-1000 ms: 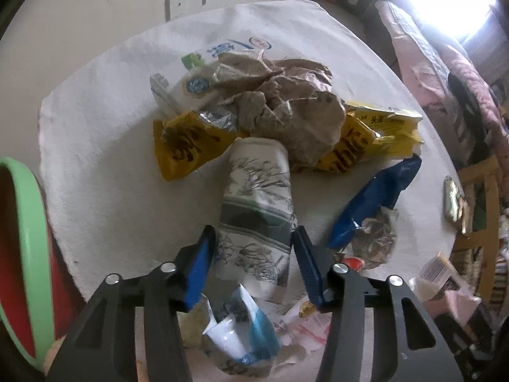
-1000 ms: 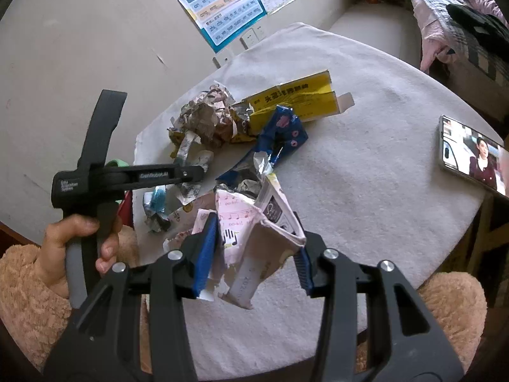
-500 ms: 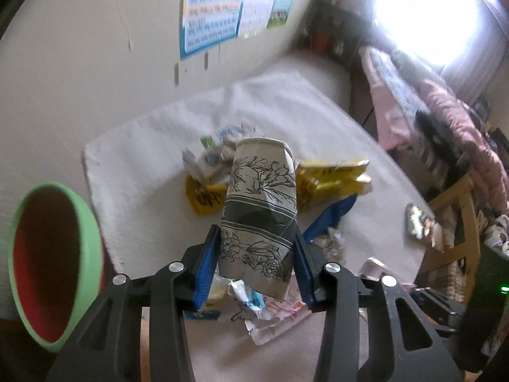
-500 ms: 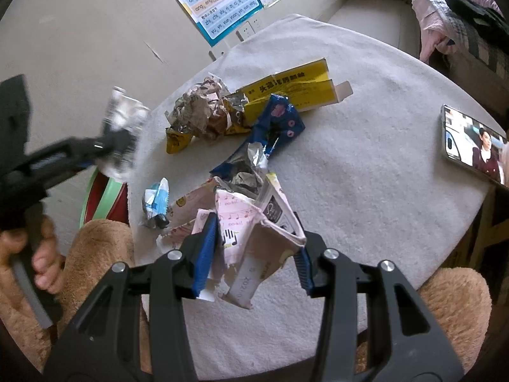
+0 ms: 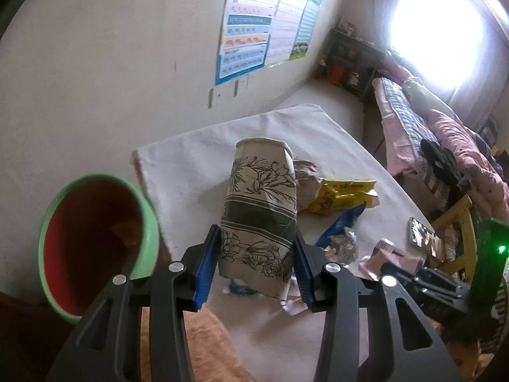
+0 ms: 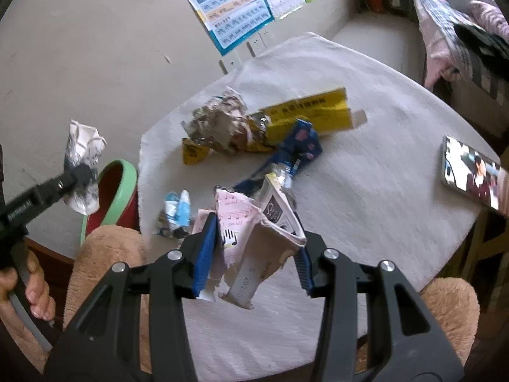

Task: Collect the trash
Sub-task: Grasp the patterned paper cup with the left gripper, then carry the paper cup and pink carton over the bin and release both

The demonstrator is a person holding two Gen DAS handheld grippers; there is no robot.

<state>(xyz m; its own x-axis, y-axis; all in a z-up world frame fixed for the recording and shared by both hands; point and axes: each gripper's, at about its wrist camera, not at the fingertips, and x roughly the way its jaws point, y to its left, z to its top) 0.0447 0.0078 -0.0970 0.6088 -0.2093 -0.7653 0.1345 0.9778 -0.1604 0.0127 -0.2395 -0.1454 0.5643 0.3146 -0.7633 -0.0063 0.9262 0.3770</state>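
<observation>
My left gripper [image 5: 253, 264] is shut on a crushed paper cup [image 5: 259, 213] with a flower print, held in the air above the table's left side. A green-rimmed red trash bin [image 5: 95, 238] stands just left of it, below table level. In the right wrist view the left gripper [image 6: 76, 175] and cup [image 6: 83, 156] hang above the bin [image 6: 111, 191]. My right gripper [image 6: 254, 251] is shut on a pink torn carton [image 6: 254, 232] above the table's near edge. Crumpled brown paper [image 6: 219, 121], a yellow box [image 6: 308, 109] and a blue wrapper [image 6: 299, 146] lie on the table.
The round table has a white cloth [image 6: 366, 191]. A phone [image 6: 470, 172] lies at its right edge. A small blue-white wrapper [image 6: 178, 210] lies near the left edge. A bed [image 5: 429, 133] and a yellow chair [image 5: 458, 238] stand to the right. Posters [image 6: 235, 3] hang on the wall.
My left gripper has lifted the paper cup off the table and carried it up and left toward the bin. My right gripper has held the pink carton almost still.
</observation>
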